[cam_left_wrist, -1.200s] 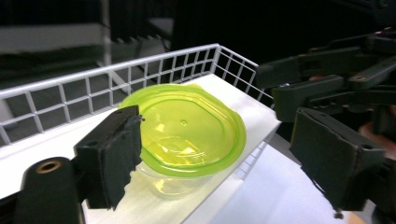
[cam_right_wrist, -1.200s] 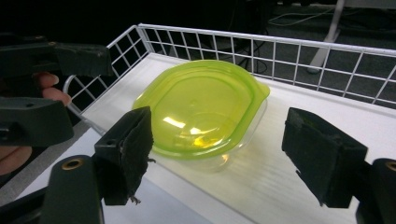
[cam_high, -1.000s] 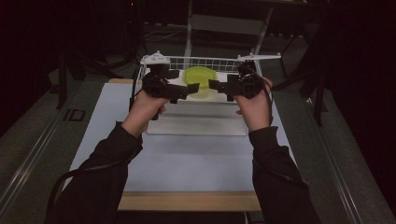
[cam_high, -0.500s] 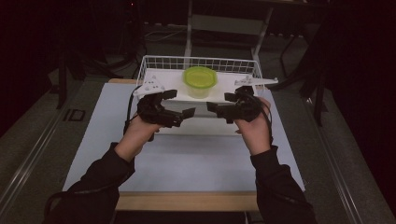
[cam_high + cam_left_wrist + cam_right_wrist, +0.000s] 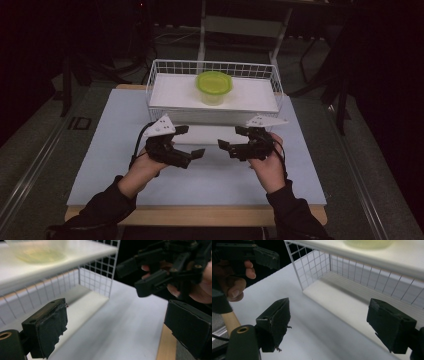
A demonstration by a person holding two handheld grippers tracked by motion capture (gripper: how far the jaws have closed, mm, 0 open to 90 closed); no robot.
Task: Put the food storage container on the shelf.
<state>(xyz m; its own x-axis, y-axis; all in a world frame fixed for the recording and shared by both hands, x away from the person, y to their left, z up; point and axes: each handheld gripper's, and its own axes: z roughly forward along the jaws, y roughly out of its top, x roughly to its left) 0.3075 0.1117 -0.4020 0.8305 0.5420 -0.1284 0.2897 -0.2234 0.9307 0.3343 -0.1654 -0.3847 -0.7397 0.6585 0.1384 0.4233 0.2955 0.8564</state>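
both grippers are held above the white surface (image 5: 100,165), tips facing each other. the fingers of the left gripper (image 5: 192,154) and right gripper (image 5: 226,146) are spread apart, empty. beyond them, a green-lidded container (image 5: 214,87) is seen in the wire basket (image 5: 165,67).

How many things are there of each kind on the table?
Tongs: 2, left and right
Basket: 1
Tub: 1
Total: 4
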